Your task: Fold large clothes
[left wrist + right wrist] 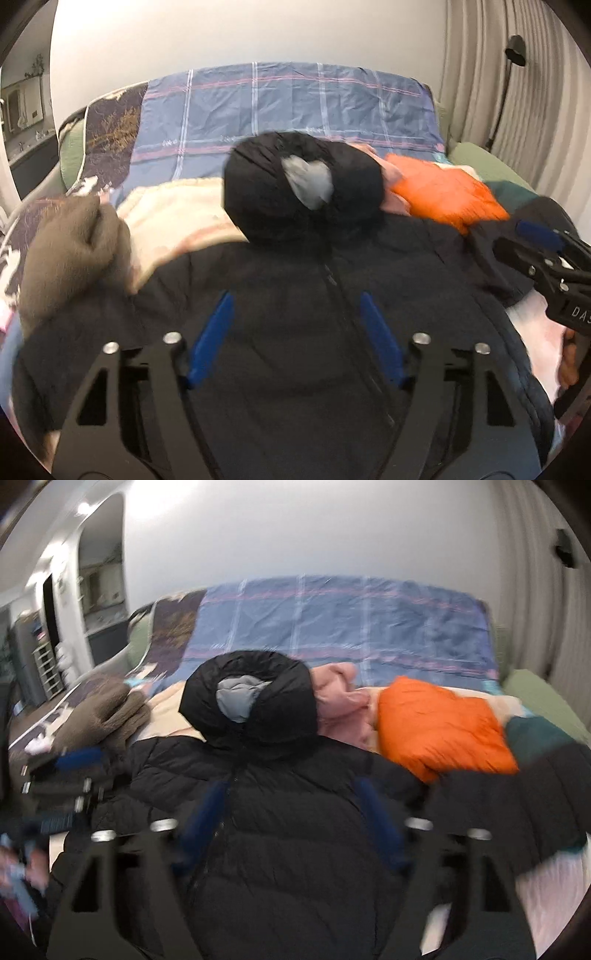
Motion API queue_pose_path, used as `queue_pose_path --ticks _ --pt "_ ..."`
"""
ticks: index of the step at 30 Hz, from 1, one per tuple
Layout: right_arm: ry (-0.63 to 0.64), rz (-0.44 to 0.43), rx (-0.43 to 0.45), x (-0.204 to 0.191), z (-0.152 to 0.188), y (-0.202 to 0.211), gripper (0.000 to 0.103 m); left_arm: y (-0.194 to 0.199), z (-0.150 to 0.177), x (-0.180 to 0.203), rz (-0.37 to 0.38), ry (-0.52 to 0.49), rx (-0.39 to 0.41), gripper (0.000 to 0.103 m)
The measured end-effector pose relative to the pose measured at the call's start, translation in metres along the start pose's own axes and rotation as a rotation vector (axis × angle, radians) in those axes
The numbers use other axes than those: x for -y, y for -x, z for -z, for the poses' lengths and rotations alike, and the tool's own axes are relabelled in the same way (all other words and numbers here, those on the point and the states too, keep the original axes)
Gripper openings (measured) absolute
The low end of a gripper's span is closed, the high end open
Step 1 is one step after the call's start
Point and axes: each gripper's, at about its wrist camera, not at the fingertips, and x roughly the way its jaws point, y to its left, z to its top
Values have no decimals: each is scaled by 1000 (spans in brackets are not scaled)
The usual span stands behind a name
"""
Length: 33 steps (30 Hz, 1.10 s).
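A black puffer jacket is seen laid out front-up on a bed, its hood pointing away toward the wall and its zip running straight ahead of both tools, so that its long axis lies along their line of sight. The left gripper is held over the jacket's chest with its blue fingers spread wide and nothing between them. The right gripper is likewise held open and empty above the body of the jacket. One sleeve is shown stretched out to the right, nearer the right gripper. An orange garment and a brown fleece are left beside the hood.
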Motion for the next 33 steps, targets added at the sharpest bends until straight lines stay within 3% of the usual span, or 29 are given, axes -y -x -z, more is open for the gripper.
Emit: queue_pose_path --ticks 4,6,9,16,17,19,20,21,22,23,24,30,31,33 --pt "-68 -78 -59 24 -47 -46 47 -38 -50 -23 2 4 4 69" --pt "-110 -142 -81 39 -76 -78 47 -62 -78 -36 22 42 -4 77" --pt "-154 -170 -102 54 -105 -118 47 -101 -111 -56 35 92 -6 83" --pt "-282 -260 -194 70 -126 -196 53 -189 -139 -94 108 295 -116 85" --pt "-296 -263 -201 71 -125 -204 53 -196 -141 -95 126 313 -118 81" --pt "-331 -287 -215 73 -124 -220 51 -206 -145 -90 162 309 -115 62" --pt "-343 -302 -214 73 -124 -224 44 -209 -147 -85 172 293 -113 48" --pt "-343 -307 -207 72 -125 -226 17 -210 -149 -78 172 267 -108 33" --pt "-328 -308 -189 69 -126 -224 4 -208 -149 -74 175 243 -98 26" --pt "-321 -321 -177 68 -127 -220 4 -204 -150 -71 183 222 -86 17" --pt "-322 -341 -154 67 -129 -211 3 -194 -150 -64 194 192 -60 15" --pt "-216 -460 -7 64 -115 -120 3 -114 -131 -55 276 88 61 16" --pt "-201 -471 -2 66 -107 -105 3 -98 -123 -54 286 70 77 19" --pt "-172 -479 -11 70 -83 -75 4 -65 -97 -51 274 21 118 42"
